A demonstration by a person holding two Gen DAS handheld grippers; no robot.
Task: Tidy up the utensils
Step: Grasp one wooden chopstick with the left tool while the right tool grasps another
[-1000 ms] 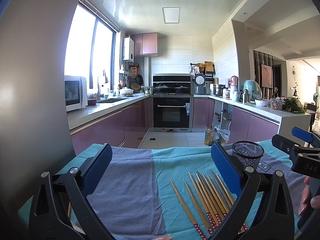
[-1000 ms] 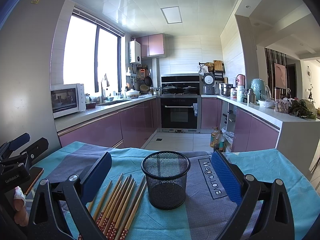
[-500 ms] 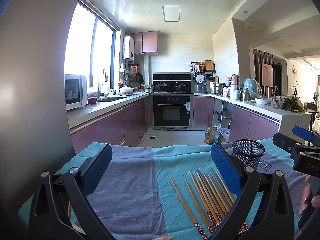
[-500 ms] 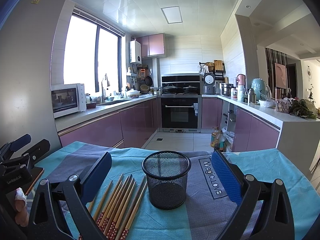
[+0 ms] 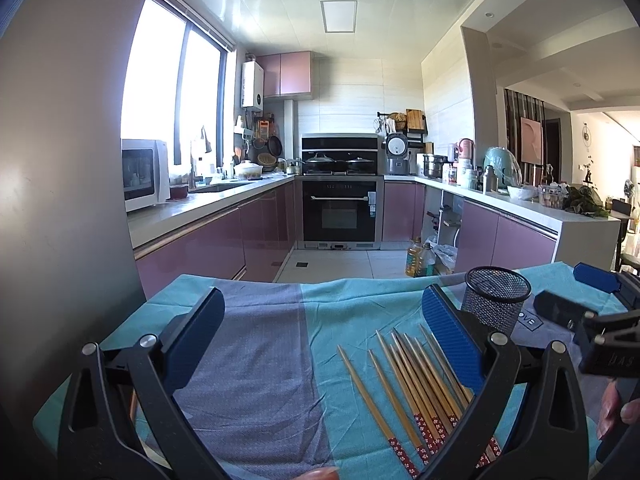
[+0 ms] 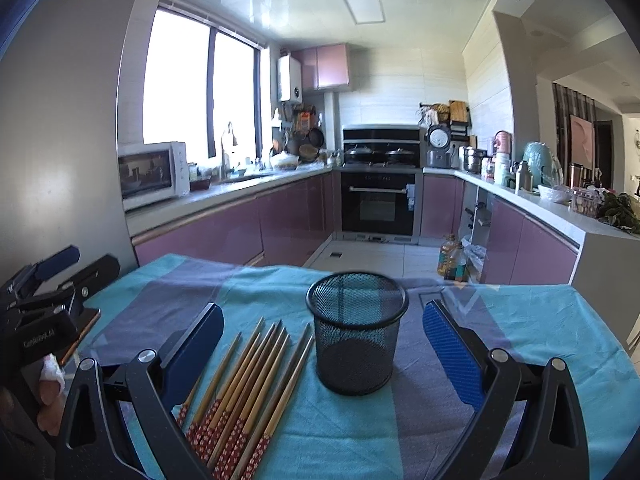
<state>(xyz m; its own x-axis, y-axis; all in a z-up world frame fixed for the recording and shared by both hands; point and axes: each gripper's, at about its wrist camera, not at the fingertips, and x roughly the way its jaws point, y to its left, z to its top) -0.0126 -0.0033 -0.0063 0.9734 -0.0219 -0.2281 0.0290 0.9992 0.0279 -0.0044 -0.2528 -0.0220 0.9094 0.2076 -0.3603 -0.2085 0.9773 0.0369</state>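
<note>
Several wooden chopsticks (image 5: pixel 416 380) with red patterned ends lie side by side on the cloth-covered table; they also show in the right wrist view (image 6: pixel 248 380). A black mesh cup (image 6: pixel 356 336) stands upright just right of them, also seen in the left wrist view (image 5: pixel 496 300). My left gripper (image 5: pixel 324 336) is open and empty, over the cloth left of the chopsticks. My right gripper (image 6: pixel 324 340) is open and empty, with the cup and chopstick tips between its jaws' lines, farther off. Each gripper shows in the other's view: the right one (image 5: pixel 592 316), the left one (image 6: pixel 52 280).
The table carries a teal and grey-purple cloth (image 5: pixel 260 360). Behind its far edge are the kitchen floor, purple cabinets (image 6: pixel 240 232), an oven (image 6: pixel 380 208) and oil bottles (image 6: pixel 452 260) on the floor. A wall or pillar (image 5: pixel 60 200) stands close on the left.
The right gripper has swung a little to the right and closer, so the cup and chopsticks sit further left in its view. The left gripper has barely moved.
</note>
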